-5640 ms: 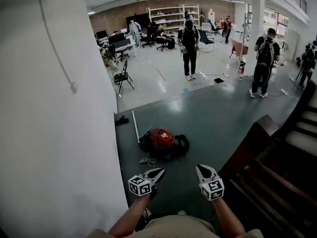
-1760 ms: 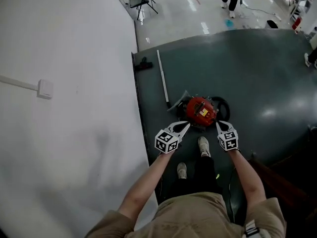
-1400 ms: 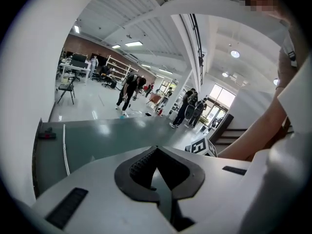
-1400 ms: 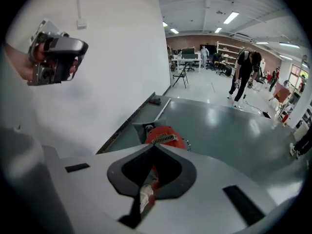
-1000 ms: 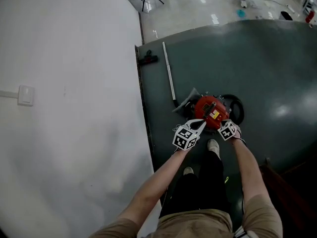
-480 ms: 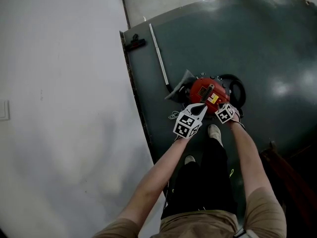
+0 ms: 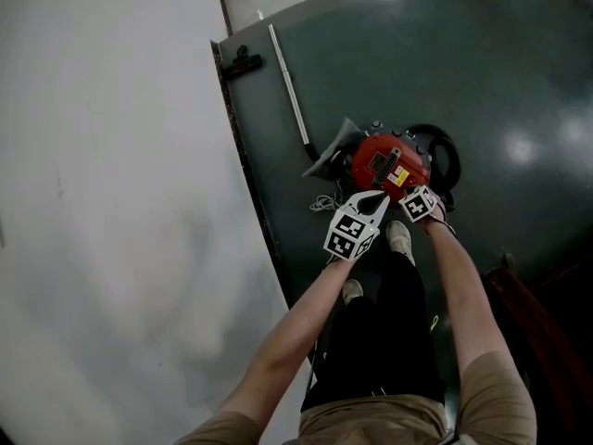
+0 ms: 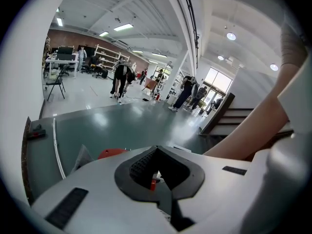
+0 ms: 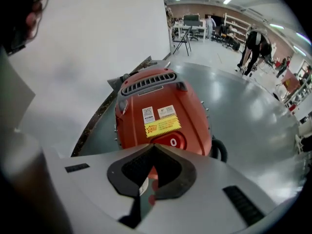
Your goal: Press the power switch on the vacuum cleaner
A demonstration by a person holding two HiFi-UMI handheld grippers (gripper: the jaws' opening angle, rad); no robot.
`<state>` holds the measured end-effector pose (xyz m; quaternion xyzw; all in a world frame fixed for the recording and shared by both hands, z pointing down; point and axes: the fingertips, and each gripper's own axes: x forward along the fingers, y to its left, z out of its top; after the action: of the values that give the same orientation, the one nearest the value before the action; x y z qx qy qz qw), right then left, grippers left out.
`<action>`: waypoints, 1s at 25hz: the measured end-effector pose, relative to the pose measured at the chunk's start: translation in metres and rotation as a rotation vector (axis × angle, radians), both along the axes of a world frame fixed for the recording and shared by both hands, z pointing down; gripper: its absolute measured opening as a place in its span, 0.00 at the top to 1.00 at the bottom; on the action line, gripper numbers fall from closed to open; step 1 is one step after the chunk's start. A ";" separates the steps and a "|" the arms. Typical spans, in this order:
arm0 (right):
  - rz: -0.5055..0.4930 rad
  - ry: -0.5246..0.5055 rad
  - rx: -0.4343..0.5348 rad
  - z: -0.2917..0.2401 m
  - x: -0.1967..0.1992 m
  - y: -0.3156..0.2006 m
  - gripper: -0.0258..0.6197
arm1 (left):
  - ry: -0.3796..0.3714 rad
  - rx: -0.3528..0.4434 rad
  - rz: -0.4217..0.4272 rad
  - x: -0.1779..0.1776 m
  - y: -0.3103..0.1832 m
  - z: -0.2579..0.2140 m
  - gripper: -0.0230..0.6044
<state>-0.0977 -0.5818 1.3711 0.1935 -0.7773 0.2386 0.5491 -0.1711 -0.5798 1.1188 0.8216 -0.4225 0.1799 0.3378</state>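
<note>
The red vacuum cleaner [image 7: 387, 163] lies on the dark green floor close to the white wall. Its top carries a yellow sticker and a round red switch [image 9: 173, 142] marked with a white 0. My right gripper [image 7: 414, 191] is shut, and its tips [image 9: 155, 147] hover just short of that switch, over the near end of the vacuum's body. Beside the vacuum's near left corner my left gripper [image 7: 379, 197] is also shut, holding nothing. In the left gripper view the joined jaws [image 8: 157, 149] cover most of the vacuum [image 8: 111, 153].
A metal wand [image 7: 288, 89] runs from the vacuum to a black floor head [image 7: 243, 63] by the wall [image 7: 111, 202]. A black hose [image 7: 448, 160] loops at the vacuum's right, a cord [image 7: 323, 203] coils at its left. My shoes [image 7: 400, 239] stand just behind. Dark wooden stairs [image 7: 547, 323] lie right.
Both grippers have come down and forward to the vacuum. The right one has closed in on its top near the switch. The head view has tipped further down.
</note>
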 end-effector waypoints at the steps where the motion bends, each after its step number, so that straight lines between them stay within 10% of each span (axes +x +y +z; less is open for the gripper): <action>1: 0.019 0.018 -0.034 0.002 0.003 0.000 0.94 | 0.002 -0.004 -0.005 0.000 0.001 0.001 0.95; 5: 0.069 0.085 -0.081 -0.006 0.010 0.004 0.94 | -0.011 -0.025 -0.030 -0.010 0.008 -0.006 0.95; 14: 0.452 -0.524 0.086 -0.224 0.023 0.021 0.94 | -0.019 0.107 -0.014 -0.015 0.010 -0.149 0.95; 25: 0.406 -0.868 0.396 -0.583 0.029 0.055 0.94 | 0.057 0.256 0.034 -0.007 0.076 -0.388 0.95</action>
<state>-0.0691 -0.5265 0.7879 0.3237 -0.9105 0.2470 0.0716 -0.1784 -0.5036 0.7311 0.8698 -0.4181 0.1071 0.2390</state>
